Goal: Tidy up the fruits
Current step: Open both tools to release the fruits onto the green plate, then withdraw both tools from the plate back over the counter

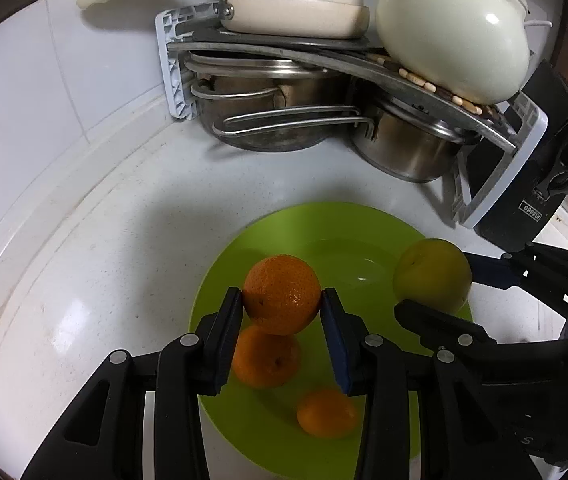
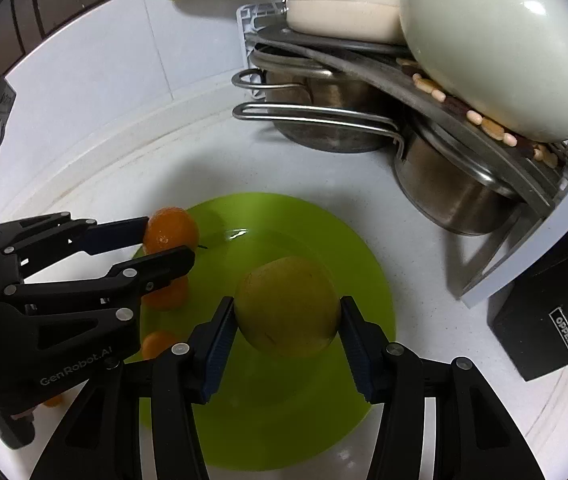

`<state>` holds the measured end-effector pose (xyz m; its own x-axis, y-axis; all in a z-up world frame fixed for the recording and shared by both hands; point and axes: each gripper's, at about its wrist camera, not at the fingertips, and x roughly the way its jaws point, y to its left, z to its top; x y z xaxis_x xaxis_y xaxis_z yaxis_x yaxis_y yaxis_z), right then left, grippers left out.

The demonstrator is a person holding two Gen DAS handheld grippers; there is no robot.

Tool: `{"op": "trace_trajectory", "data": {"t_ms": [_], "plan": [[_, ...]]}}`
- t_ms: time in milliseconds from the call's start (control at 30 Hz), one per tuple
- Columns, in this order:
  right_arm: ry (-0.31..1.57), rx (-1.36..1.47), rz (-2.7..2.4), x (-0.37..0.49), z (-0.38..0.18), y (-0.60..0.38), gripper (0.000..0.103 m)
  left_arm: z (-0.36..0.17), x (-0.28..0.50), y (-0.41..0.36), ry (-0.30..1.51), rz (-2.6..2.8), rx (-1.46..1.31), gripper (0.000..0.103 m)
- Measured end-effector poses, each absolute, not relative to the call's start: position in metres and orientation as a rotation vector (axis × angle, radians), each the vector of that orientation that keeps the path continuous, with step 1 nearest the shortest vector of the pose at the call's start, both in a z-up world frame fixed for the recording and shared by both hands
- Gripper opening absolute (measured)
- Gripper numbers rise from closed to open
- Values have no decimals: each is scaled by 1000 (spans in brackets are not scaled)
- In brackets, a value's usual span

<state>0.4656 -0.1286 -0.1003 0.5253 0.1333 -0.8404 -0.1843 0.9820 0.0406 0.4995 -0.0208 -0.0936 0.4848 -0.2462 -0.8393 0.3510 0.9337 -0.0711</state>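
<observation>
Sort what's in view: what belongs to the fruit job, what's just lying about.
Job: orange in left gripper; yellow-green fruit in right gripper; two oranges on green plate.

Lying about: steel pots, cream pan, rack.

Over the green plate [image 1: 219, 292], the left gripper [image 1: 281, 304] clamps an orange [image 1: 281, 294] between both pads. Two smaller oranges [image 1: 265, 356] lie on the plate beneath (one near its front edge). At the plate's right rim, the right gripper [image 1: 440, 292] holds a yellowish fruit [image 1: 432, 274].

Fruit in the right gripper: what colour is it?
Yellowish green, unlike the oranges; the fruit shows best in the right wrist view, clamped in the right gripper.
</observation>
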Motion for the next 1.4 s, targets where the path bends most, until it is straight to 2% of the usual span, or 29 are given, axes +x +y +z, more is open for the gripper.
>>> {"op": "trace_trajectory", "data": {"t_ms": [367, 567, 1000, 1100, 1367, 1400], "plan": [[1014, -30, 199, 466, -103, -133, 52, -93, 497, -23, 1007, -378, 117, 40], [989, -44, 205, 463, -95, -131, 55, -86, 491, -16, 997, -364, 98, 48], [903, -74, 193, 434, -69, -128, 55, -58, 456, -1, 925, -327, 59, 56], [872, -80, 183, 424, -61, -127, 61, -49, 444, 5, 904, -321, 43, 58], [791, -90, 180, 386, -37, -115, 62, -24, 403, 27, 847, -292, 6, 63], [782, -92, 181, 381, -34, -112, 64, -21, 398, 29, 838, -286, 8, 65]]}}
